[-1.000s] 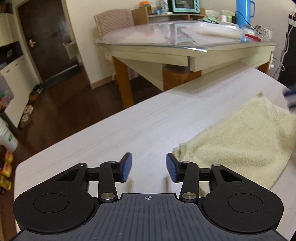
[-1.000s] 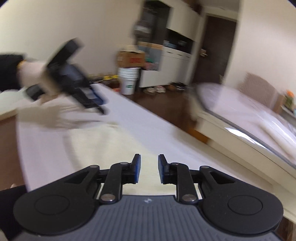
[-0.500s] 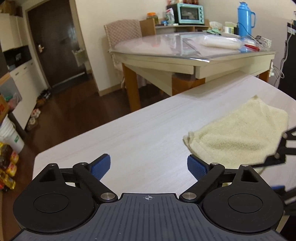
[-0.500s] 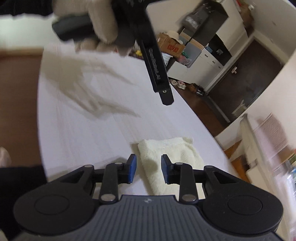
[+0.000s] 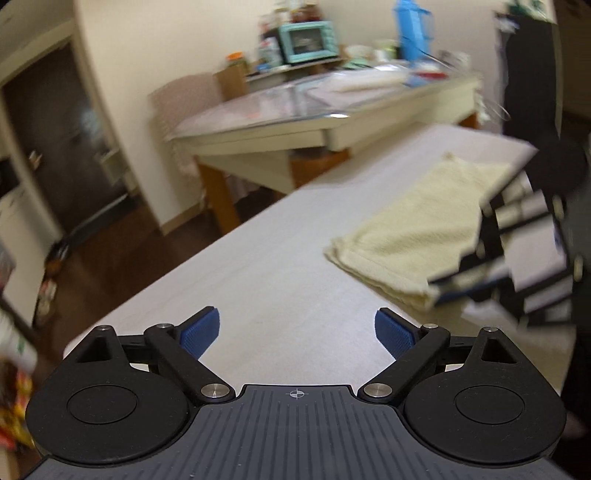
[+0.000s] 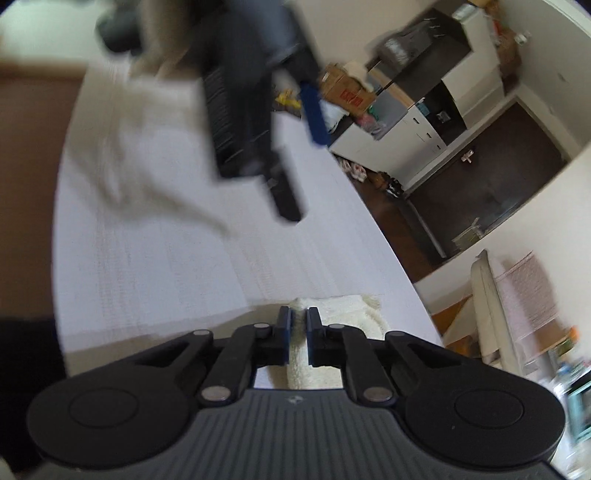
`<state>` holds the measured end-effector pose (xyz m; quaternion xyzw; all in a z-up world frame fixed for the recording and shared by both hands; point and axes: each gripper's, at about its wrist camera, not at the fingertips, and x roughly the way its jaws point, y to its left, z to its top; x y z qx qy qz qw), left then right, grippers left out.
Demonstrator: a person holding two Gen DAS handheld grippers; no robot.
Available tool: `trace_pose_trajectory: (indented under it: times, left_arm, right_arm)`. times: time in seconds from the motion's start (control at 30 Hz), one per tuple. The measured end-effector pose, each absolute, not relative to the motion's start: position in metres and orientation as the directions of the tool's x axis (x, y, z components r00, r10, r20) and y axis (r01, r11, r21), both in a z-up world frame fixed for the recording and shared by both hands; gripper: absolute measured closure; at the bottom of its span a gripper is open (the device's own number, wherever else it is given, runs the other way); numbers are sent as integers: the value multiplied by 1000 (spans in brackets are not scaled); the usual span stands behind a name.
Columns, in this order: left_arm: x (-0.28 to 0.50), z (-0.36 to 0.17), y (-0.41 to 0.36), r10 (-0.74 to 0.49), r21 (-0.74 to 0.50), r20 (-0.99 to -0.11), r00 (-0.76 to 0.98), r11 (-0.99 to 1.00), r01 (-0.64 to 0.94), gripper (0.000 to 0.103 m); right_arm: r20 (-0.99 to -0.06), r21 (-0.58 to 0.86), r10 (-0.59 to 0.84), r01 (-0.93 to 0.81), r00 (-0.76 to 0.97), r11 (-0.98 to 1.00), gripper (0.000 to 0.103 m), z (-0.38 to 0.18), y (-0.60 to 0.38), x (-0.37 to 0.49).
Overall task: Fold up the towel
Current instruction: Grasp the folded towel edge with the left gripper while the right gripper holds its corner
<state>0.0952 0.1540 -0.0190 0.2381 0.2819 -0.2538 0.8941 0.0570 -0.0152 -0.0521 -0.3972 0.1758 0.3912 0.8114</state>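
Note:
A cream towel [image 5: 413, 229] lies folded on the white table [image 5: 258, 277], to the right in the left wrist view. My left gripper [image 5: 297, 325] is wide open over bare table, left of the towel, with nothing between its pads. It shows blurred at the top of the right wrist view as the left gripper [image 6: 301, 158], held in a hand [image 6: 162, 37]. My right gripper [image 6: 298, 321] is at the towel's [image 6: 354, 314] near corner. Its jaws are closing, with the towel's edge pinched between the pads. In the left wrist view the right gripper [image 5: 443, 291] is on that corner.
Beyond the white table stands a glass-topped wooden table [image 5: 295, 114] with a teal oven [image 5: 308, 40] and a blue flask [image 5: 410, 29] behind it. A chair [image 5: 184, 99] is at its far side. A cardboard box [image 6: 347, 92] and white cabinets [image 6: 417, 129] line the wall.
My left gripper's jaws opened wide and it slid away from the towel's corner. My right gripper swung down to the towel's near corner and its jaws narrowed onto the edge.

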Motion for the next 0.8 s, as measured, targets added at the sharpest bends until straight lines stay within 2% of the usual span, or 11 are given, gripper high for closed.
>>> trace_pose_trajectory:
  times: [0.17,0.27,0.37,0.47,0.53,0.57,0.6,0.63,0.7,0.8]
  left_arm:
    - [76,-27,121,-378,374,-626,682,622,688,8]
    - [67,-32,99,-419,409,-627,656,540,736,9]
    - [60,-38,81,-443,431,-643,624,465,774,15]
    - [52,-45,64,-457,444,-676,578,374,814,37]
    - [48,-46,59,-461,448,-694,553,325,833,45]
    - [45,-46,57,-462,441,-707,535,304,845,57]
    - [43,-46,55,-463,433,-719,518,283,856,74]
    - [41,-46,53,-460,413,-742,488,260,873,82]
    - [36,-46,49,-440,402,-774,456,215,890,88]
    - [30,-42,45,-414,399,-796,442,190,897,90]
  right_arm:
    - [-597,-214,632,-857,494,468,94,-5,-67,69]
    - [-579,-85,694,-879,427,469,94,17,-105,69]
    - [-574,-19,726,-892,379,451,94,27,-129,63]
    - [-582,0,730,-898,357,439,94,29,-150,52]
    - [-590,6,728,-900,349,436,94,28,-156,47]
    - [-593,14,729,-901,342,434,94,26,-162,44]
    - [-596,21,729,-901,337,433,94,23,-167,41]
    - [-596,29,731,-900,334,435,94,21,-169,39]
    - [-594,45,735,-899,327,436,94,17,-175,37]
    - [-584,67,748,-899,316,432,94,10,-181,33]
